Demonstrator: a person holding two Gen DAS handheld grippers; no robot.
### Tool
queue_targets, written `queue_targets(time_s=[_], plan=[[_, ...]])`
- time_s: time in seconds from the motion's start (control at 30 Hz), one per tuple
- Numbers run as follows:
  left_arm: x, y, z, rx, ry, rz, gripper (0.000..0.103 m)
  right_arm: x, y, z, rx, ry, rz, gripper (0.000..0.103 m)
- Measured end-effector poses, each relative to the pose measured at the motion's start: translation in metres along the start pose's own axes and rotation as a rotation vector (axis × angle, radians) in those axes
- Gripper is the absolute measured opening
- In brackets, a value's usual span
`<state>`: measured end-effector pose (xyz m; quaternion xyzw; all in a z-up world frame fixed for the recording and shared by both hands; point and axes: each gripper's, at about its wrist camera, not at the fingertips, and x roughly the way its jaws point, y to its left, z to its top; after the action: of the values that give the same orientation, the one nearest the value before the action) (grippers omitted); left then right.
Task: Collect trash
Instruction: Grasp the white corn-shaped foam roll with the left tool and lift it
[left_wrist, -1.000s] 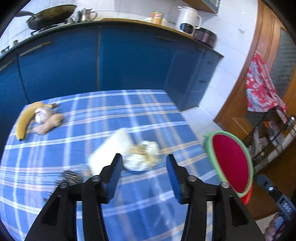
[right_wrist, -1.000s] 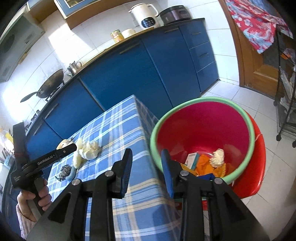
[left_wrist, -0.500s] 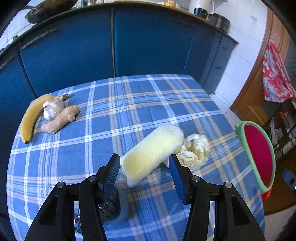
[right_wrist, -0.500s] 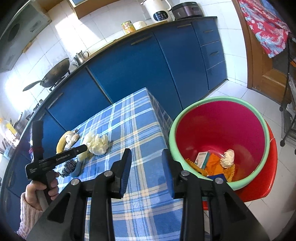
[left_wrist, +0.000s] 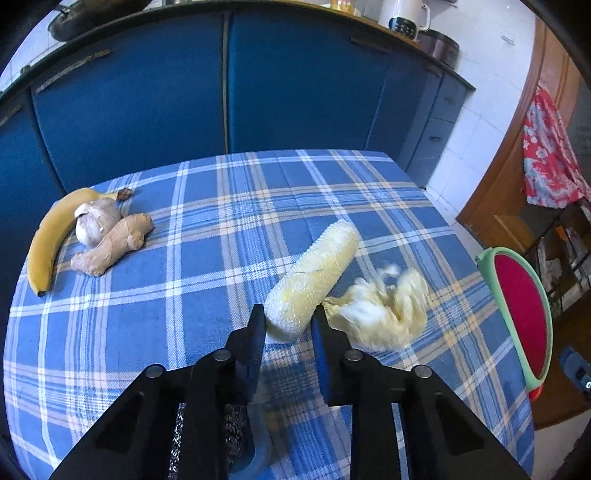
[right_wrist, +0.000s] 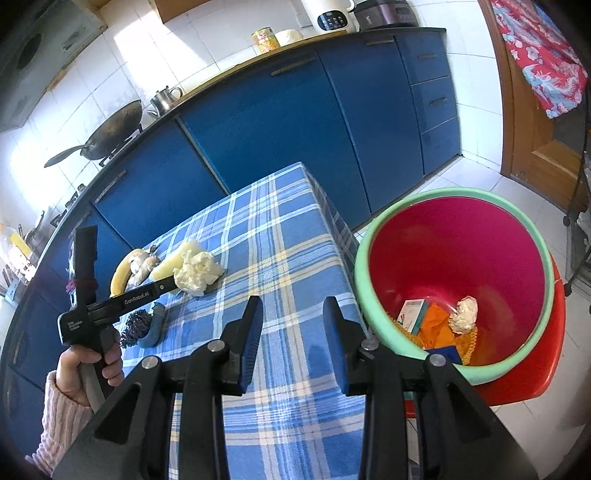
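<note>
Lettering "GenRobot.AI" marks left gripper (right_wrist: 173, 286), clamping pale roll (left_wrist: 314, 286).

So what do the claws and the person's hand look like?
Both claws are black plastic with silver bolts and two flat fingers lined with ridged blue pads. The left claw has a pistol-style handle, white "GenRobot.AI" lettering and a dark red band around its upright post. The hand gripping it is bare, with a fuzzy pink knit sleeve. The right claw looks the same.

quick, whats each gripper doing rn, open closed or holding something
Left gripper: fingers closed on the near end of the bubble wrap roll.
Right gripper: open, holding nothing, hovering above the table.
</note>
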<state>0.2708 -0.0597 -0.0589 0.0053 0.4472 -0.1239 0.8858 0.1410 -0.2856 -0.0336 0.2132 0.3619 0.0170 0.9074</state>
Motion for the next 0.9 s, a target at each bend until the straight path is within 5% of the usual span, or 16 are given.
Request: queue_targets(time_s=[0.53, 0.9], plan=[[-0.064, 0.020, -0.014, -0.128, -0.126, -0.051, 0.023, 0.031, 0.041, -0.001, -0.057, 0.071, 0.058, 0.040], [-0.086, 0.055, -0.029, -0.226, -0.163, 0.009, 0.023, 0.074, 0.081, 0.005, -0.087, 0.148, 0.098, 0.048]])
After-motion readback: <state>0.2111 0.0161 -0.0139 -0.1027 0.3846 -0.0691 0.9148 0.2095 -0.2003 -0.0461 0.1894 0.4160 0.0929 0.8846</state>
